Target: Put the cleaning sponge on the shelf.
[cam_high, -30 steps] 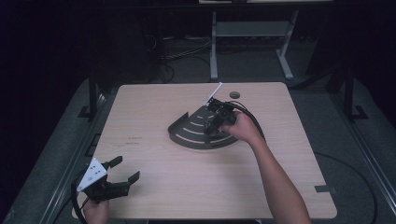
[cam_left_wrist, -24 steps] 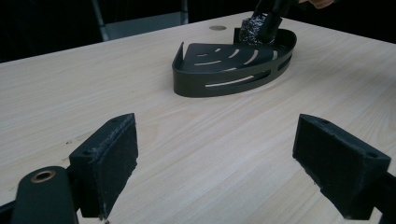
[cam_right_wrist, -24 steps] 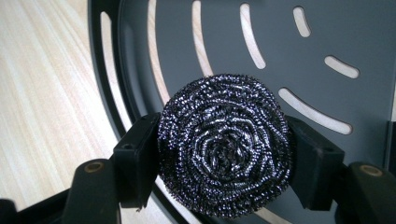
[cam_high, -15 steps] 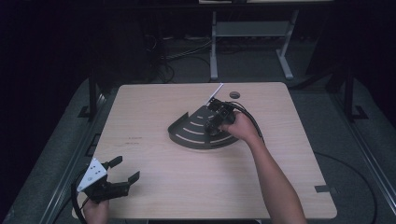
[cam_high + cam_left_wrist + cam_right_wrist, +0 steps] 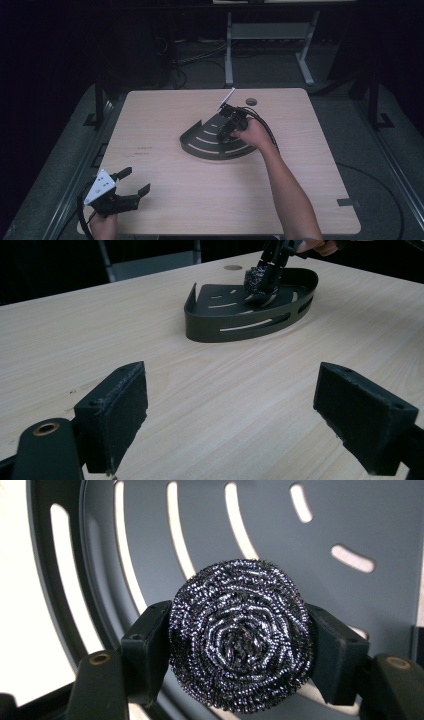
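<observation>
Right gripper [image 5: 240,645] has its jaws clamped on a steel wool scourer [image 5: 241,635], which I hold down inside the dark slotted corner shelf [image 5: 212,140], just past the table's [image 5: 165,120] centre toward one o'clock. Left gripper [image 5: 135,182] rests open near seven o'clock, holding nothing. Nothing pins the shelf, so I judge a hard scrub could shove it sideways, or snag wire in a slot.

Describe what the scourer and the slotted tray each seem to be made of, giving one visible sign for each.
Scourer: looks like coiled metal wire, probably steel; thin glinting strands wound in rings, fuzzy at the edge.
Tray: seems to be thin sheet metal with a matt dark grey coating, though moulded plastic cannot be ruled out; its even thin wall, clean-cut slots and dull, unglossy surface point that way.
</observation>
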{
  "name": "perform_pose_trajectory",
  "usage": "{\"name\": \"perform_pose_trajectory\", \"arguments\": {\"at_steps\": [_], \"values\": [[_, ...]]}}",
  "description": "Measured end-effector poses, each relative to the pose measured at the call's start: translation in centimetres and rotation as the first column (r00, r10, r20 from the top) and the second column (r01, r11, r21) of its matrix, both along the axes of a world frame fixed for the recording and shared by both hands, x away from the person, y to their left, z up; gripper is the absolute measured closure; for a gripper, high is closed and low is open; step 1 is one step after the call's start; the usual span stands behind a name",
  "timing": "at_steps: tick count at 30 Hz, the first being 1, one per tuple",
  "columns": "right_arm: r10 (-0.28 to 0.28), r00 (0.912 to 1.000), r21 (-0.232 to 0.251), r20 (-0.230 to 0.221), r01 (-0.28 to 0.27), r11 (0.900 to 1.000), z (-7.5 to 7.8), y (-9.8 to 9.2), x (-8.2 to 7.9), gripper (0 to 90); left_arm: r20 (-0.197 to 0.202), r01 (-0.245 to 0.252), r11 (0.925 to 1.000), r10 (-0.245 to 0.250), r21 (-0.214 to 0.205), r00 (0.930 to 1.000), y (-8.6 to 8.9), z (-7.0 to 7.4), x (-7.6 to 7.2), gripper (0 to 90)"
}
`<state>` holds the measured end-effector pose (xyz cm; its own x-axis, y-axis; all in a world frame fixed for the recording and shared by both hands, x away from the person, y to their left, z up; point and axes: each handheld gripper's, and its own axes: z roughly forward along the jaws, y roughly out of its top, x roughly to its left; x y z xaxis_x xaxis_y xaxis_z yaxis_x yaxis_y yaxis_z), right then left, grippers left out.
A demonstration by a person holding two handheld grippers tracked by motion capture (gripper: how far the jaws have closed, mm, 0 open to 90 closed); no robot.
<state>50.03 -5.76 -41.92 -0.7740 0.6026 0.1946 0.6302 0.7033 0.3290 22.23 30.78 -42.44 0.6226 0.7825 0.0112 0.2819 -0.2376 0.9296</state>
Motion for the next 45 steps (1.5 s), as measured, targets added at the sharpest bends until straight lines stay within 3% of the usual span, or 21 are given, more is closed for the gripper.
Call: {"name": "perform_pose_trajectory", "arguments": {"at_steps": [22, 36, 45], "values": [[-0.036, 0.9993, 0.001, -0.010, 0.036, 0.9994, -2.0, 0.6, 0.1, 32.0, 0.001, -0.003, 1.0000, 0.003, -0.001, 1.0000, 0.0, 0.1, -0.1, 13.5], [-0.040, 0.9992, 0.006, 0.001, 0.040, 0.9992, -1.7, 0.5, -0.1, 27.5, 0.002, -0.004, 1.0000, 0.004, 0.005, 1.0000, -0.1, 0.1, -0.1, 13.5], [-0.027, 0.9995, 0.025, 0.014, 0.026, 0.9993, -0.7, 0.3, -0.7, 21.3, -0.007, -0.004, 1.0000, 0.004, 0.003, 1.0000, -0.2, -0.1, 0.1, 13.5]]}}
